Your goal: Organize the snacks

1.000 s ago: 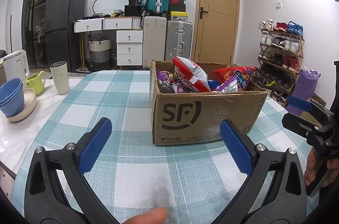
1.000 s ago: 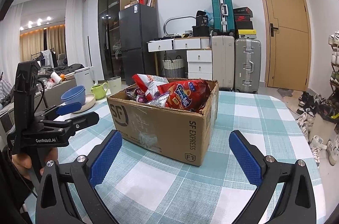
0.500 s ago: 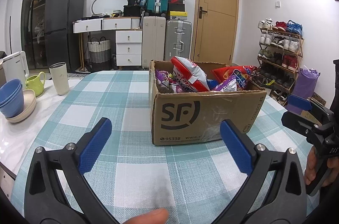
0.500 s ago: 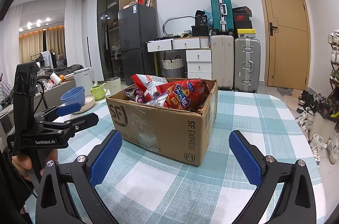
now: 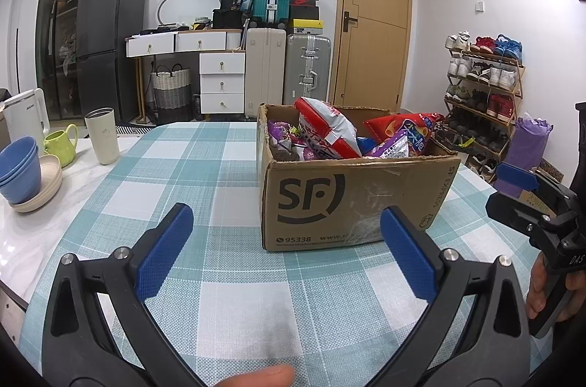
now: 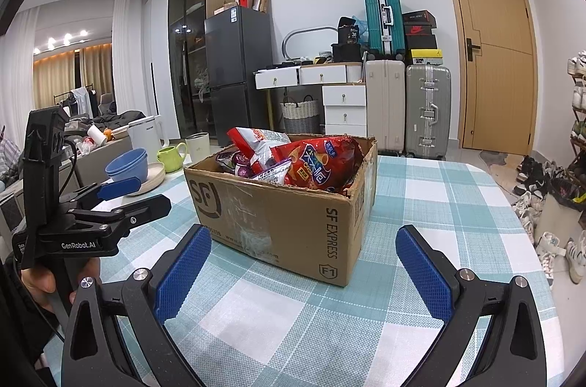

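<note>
- Left wrist view: left tool [image 5: 285, 251] spread wide, empty, above the checked surface [image 5: 227, 167].
- Right tool [image 6: 304, 273] likewise open, facing the snack-filled cardboard box [image 6: 293, 214].

At frame centre a cardboard box [image 6: 289, 203] full of snack bags [image 6: 315, 163] sits on the checked tablecloth [image 6: 439, 203], the right gripper [image 6: 304, 271] spread wide and empty at the bottom, the left gripper [image 6: 121, 194] at left, also parted.
</note>
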`<action>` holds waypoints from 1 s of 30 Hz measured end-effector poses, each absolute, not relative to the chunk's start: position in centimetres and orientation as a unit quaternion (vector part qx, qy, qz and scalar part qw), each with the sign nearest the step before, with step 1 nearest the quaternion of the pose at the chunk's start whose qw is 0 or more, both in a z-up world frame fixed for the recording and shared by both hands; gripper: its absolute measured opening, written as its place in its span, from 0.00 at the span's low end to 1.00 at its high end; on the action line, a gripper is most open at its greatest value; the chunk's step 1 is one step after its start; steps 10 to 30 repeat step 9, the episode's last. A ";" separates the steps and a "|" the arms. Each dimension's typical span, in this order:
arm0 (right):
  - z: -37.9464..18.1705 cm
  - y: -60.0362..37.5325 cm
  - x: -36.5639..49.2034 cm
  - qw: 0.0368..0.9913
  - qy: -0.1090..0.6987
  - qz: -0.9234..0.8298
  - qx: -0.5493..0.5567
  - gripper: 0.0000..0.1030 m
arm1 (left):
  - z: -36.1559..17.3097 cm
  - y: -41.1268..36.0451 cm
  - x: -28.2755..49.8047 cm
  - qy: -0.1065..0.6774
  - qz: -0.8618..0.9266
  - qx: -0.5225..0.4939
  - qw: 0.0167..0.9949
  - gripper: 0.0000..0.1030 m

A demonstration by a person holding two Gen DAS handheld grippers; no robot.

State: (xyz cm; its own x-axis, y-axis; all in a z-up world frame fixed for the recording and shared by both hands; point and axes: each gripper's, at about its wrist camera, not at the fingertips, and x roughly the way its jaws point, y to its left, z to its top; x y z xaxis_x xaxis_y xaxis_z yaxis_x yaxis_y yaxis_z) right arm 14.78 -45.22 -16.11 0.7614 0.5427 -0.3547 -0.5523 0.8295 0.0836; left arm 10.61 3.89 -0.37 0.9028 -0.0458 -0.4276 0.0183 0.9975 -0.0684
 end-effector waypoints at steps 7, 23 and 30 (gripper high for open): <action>-16.1 -45.2 14.8 0.938 0.185 0.292 -0.013 1.00 | -0.3 3.9 10.6 0.219 -0.018 -0.031 0.975 0.99; -16.1 -45.2 14.8 0.938 0.185 0.292 -0.013 1.00 | -0.4 3.8 10.6 0.219 -0.019 -0.031 0.975 0.99; -16.1 -45.2 14.8 0.938 0.185 0.292 -0.013 1.00 | -0.4 3.8 10.6 0.219 -0.019 -0.031 0.975 0.99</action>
